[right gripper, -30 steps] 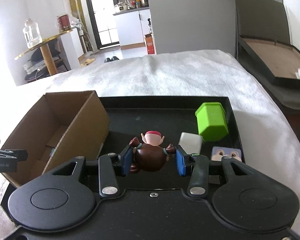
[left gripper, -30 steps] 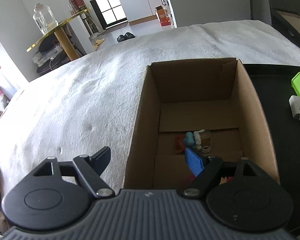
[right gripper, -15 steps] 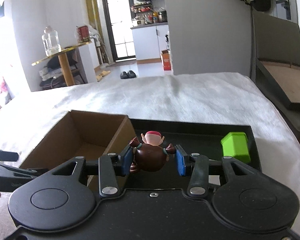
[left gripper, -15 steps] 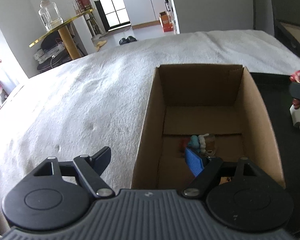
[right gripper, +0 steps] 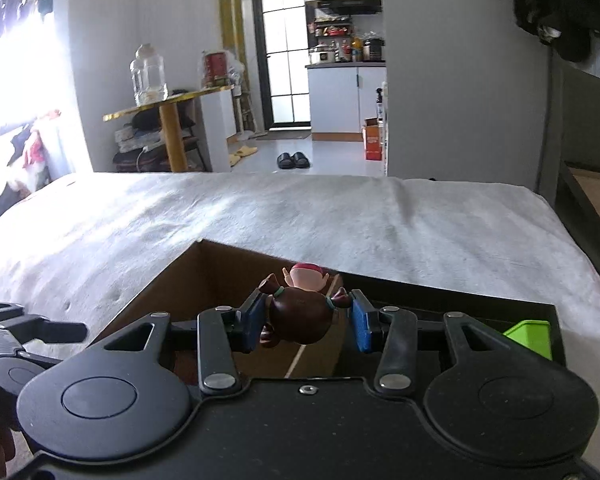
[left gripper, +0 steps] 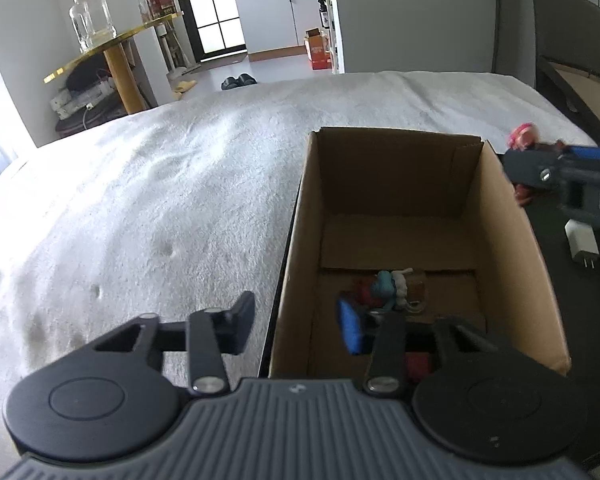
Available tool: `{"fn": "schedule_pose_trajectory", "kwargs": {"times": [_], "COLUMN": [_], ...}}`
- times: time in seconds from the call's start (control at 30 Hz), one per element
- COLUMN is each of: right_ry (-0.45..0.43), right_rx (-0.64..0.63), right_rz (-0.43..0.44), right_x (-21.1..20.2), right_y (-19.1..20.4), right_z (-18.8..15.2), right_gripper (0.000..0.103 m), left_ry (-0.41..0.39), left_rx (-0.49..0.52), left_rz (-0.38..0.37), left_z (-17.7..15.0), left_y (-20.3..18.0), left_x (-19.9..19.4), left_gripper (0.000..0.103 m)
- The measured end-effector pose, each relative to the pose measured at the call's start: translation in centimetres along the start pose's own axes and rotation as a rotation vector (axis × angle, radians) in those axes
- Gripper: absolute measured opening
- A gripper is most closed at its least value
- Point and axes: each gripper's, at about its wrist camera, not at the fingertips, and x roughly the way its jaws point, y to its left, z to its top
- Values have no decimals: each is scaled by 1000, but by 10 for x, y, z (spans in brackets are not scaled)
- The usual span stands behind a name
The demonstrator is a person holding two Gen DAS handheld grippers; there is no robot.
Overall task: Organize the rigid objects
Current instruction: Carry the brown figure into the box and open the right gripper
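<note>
Left wrist view: the left gripper gapes wide astride the box wall. Right wrist view: the right gripper pinches a figurine above the box's rim; next, probably carry it inward and let go.

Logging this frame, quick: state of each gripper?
Left gripper: open, holding nothing.
Right gripper: closed on the brown figurine.

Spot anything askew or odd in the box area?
Only the left gripper: it's open, straddling the cardboard box's left wall, one finger inside, one outside. The figurine sits clamped in the right gripper.
</note>
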Motion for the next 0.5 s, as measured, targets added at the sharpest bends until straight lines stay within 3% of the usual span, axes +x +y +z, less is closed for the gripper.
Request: {"fn": "schedule_pose_trajectory", "kwargs": {"times": [0.13, 0.27, 0.5], "right_ry": [22, 51, 88], "right_rx": [-34, -80, -126], "right_rz": [9, 14, -20], "right_x": [7, 15, 21], "right_y": [11, 25, 36], "right_z": [-2, -5, -11], "right_gripper": [43, 44, 44], "left_ry": [-1, -4, -2], "left_rx": [-28, -35, -46], "left_rz": [-31, -52, -68], "left_z": [-1, 0, -3], "left_y": [6, 10, 15], "left_x": [0, 1, 3], "left_gripper": [22, 13, 11]}}
